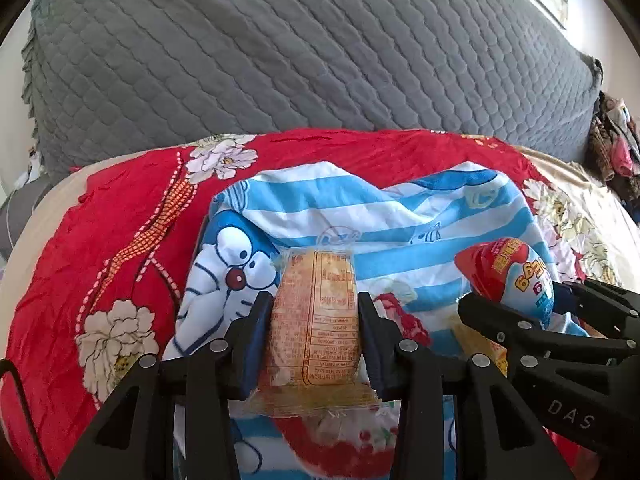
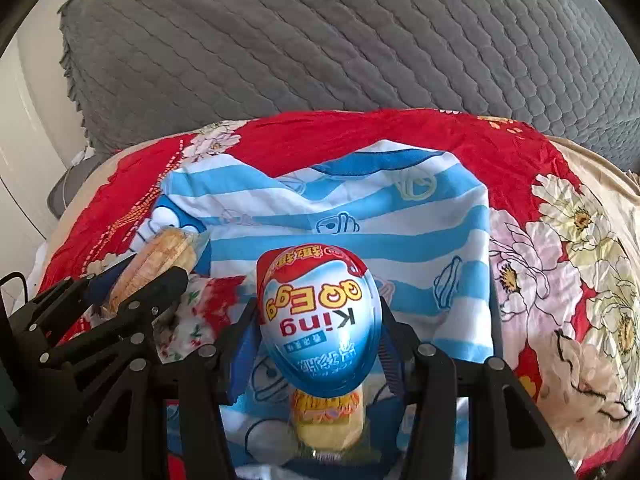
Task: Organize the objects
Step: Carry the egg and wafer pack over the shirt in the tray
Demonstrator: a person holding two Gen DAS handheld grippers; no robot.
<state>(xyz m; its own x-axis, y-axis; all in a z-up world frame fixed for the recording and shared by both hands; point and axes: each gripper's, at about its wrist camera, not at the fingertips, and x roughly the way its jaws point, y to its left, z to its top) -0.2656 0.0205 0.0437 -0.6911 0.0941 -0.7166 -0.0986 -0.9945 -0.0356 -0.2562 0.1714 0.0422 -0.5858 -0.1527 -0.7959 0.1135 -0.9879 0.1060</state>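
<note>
Carry step of the tidying, by the look of it — both items up off the bed and held, neither yet set down.

Left gripper [image 1: 314, 312]: fingers [image 1: 256, 332] closed about halfway, clamped on the long sides of a wrapped cake [image 1: 314, 320], label side up, poking forward over the striped cloth [image 1: 400, 216]. Same cake visible in the right view [image 2: 160, 264], up and left of the egg.

Right gripper [image 2: 320, 328]: fingers [image 2: 240, 344] fairly wide yet pressed to both flanks of a toy egg [image 2: 318, 316], blue-and-red foil, print upside down to the camera. In the left view, egg [image 1: 512, 276] just right of the cake, the right gripper [image 1: 532, 308] holding it there.

Below the egg, a second yellow snack [image 2: 328, 420] lying on the cloth; left of it, a crumpled cherry-print wrapper [image 2: 192, 316] — touching the cloth, not gripped. Cloth spread on a red floral sheet [image 1: 80, 260], grey quilt [image 1: 280, 48] behind.

No bin, box or tray in either view, so destination cannot be told. Next move calls for picking a spot first, then lowering one item at a time. Egg rounded and slick in foil — likely to roll or squirt out if squeezed unevenly or released high. Cake soft; easy to crush with more pressure. Grippers near each other, so worth parting them before either descends.
</note>
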